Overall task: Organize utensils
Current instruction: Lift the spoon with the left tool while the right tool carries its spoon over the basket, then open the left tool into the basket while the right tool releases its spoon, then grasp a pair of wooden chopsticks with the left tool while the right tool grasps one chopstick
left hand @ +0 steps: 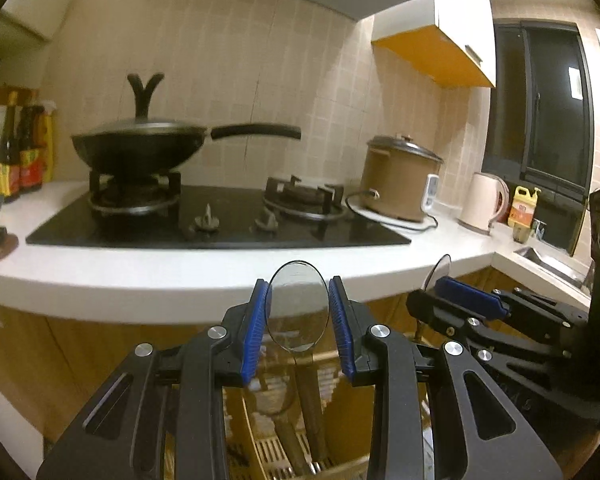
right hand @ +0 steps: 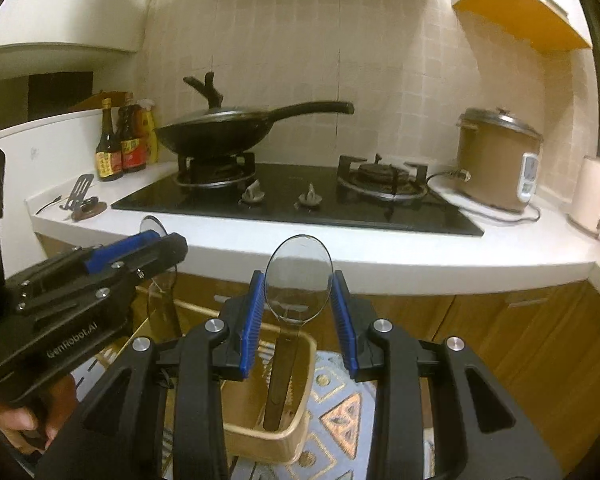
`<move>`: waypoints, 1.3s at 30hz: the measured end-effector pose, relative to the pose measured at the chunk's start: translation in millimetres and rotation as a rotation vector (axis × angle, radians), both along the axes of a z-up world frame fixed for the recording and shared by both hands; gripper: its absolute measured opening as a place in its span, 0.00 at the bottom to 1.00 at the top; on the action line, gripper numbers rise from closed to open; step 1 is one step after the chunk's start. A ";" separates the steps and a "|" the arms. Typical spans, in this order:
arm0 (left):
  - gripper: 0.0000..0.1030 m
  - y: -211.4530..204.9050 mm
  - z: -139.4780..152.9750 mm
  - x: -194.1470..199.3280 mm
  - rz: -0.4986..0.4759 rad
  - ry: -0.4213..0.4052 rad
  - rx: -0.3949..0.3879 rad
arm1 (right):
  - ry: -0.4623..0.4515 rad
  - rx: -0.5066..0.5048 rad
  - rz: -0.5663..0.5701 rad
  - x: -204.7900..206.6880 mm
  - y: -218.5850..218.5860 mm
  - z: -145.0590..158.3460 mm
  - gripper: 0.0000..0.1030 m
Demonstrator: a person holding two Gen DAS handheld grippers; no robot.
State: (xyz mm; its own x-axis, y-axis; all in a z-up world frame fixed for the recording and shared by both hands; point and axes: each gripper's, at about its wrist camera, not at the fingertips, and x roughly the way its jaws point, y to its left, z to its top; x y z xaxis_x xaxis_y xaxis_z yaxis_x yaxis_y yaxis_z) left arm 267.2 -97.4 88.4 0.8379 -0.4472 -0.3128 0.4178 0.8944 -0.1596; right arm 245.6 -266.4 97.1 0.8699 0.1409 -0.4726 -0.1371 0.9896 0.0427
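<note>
The left gripper (left hand: 297, 326) has its jaws closed on the bowl of a clear spoon (left hand: 297, 305), the blue pads (left hand: 256, 330) pressing both edges while the brown handle hangs straight down. The right gripper (right hand: 299, 322) grips a second clear spoon (right hand: 300, 282) the same way, bowl up between its pads (right hand: 252, 324) and handle pointing down into a woven basket (right hand: 300, 364). In the left wrist view, the first spoon's handle likewise drops toward a slatted wooden holder (left hand: 272, 452) below. The two grippers are side by side, just in front of the white table (left hand: 180, 276) edge. On it sits a black gas hob (right hand: 300, 196) with a lidded wok (right hand: 216, 130), sauce bottles (right hand: 120, 146), a brown rice cooker (right hand: 496, 160) and a pale kettle (left hand: 482, 202). A patterned rug (right hand: 340, 412) lies under the basket.
</note>
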 end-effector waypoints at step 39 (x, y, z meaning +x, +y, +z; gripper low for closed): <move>0.41 101.9 -86.4 -104.5 -0.130 0.761 0.108 | 0.721 0.023 0.150 -124.9 -2.3 -74.6 0.38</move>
